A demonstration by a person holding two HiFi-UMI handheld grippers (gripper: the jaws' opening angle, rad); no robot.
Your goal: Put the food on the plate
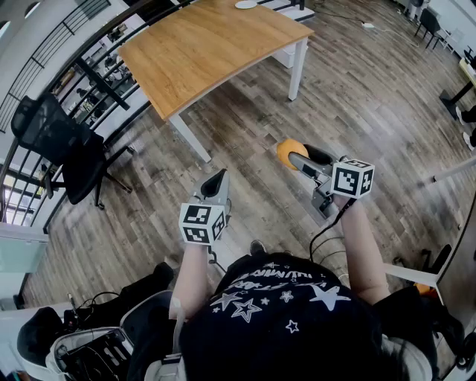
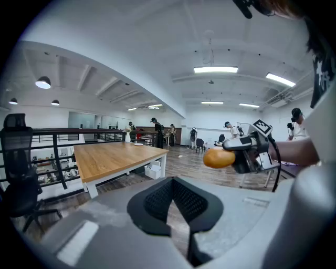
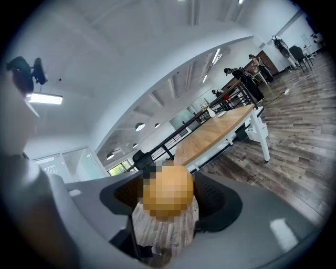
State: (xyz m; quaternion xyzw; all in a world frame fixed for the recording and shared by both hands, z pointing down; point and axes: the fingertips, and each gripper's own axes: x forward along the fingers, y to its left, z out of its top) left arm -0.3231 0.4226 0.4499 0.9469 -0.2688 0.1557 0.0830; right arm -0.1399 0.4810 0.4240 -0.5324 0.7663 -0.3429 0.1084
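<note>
A round orange-brown piece of food (image 1: 290, 149) is held above the wooden floor, with my right gripper (image 1: 293, 156) shut on it. In the right gripper view the food (image 3: 168, 192) fills the gap between the jaws under a mosaic patch. The left gripper view shows the same food (image 2: 219, 158) at the tip of the right gripper (image 2: 247, 152). My left gripper (image 1: 217, 181) is lower and to the left, shut with nothing in it; its dark pads (image 2: 157, 202) nearly meet. A small white plate (image 1: 245, 4) lies at the far end of the wooden table (image 1: 208, 45).
The table stands ahead on white legs, with a white box (image 2: 154, 171) under it. A black office chair (image 1: 67, 149) and a black railing (image 1: 97, 67) are at the left. Several people (image 2: 155, 131) stand far off. Bags and gear (image 1: 89, 350) lie by my feet.
</note>
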